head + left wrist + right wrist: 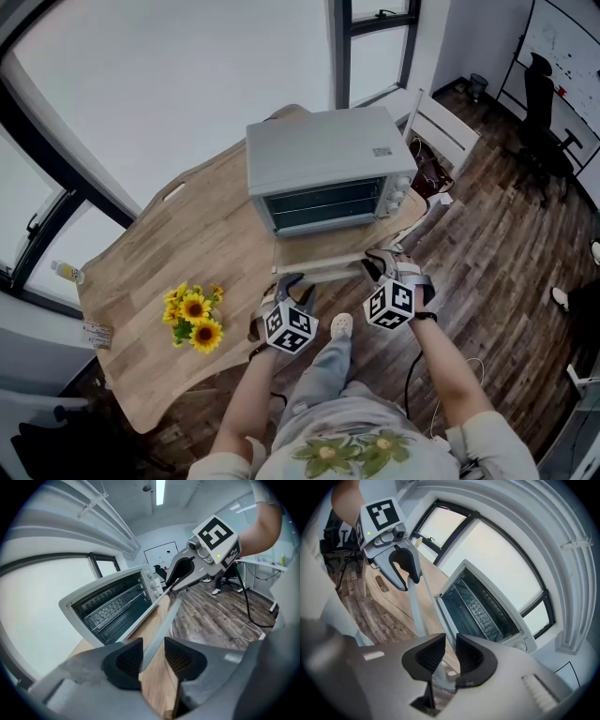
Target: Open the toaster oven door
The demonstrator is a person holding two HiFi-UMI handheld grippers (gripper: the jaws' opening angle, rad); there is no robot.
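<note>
A silver toaster oven stands on the wooden table. Its door hangs open, folded down level toward me, and the rack inside shows. The door's long silver handle bar runs along the front edge. My left gripper is shut on the bar's left end, the bar lying between its pads. My right gripper is shut on the right end, with the bar passing down between its narrow-set jaws. Each gripper shows in the other's view.
A bunch of sunflowers lies on the table to the left. A white chair stands at the table's right, a black office chair farther off. The person's leg and shoe are under the door, over the wood floor.
</note>
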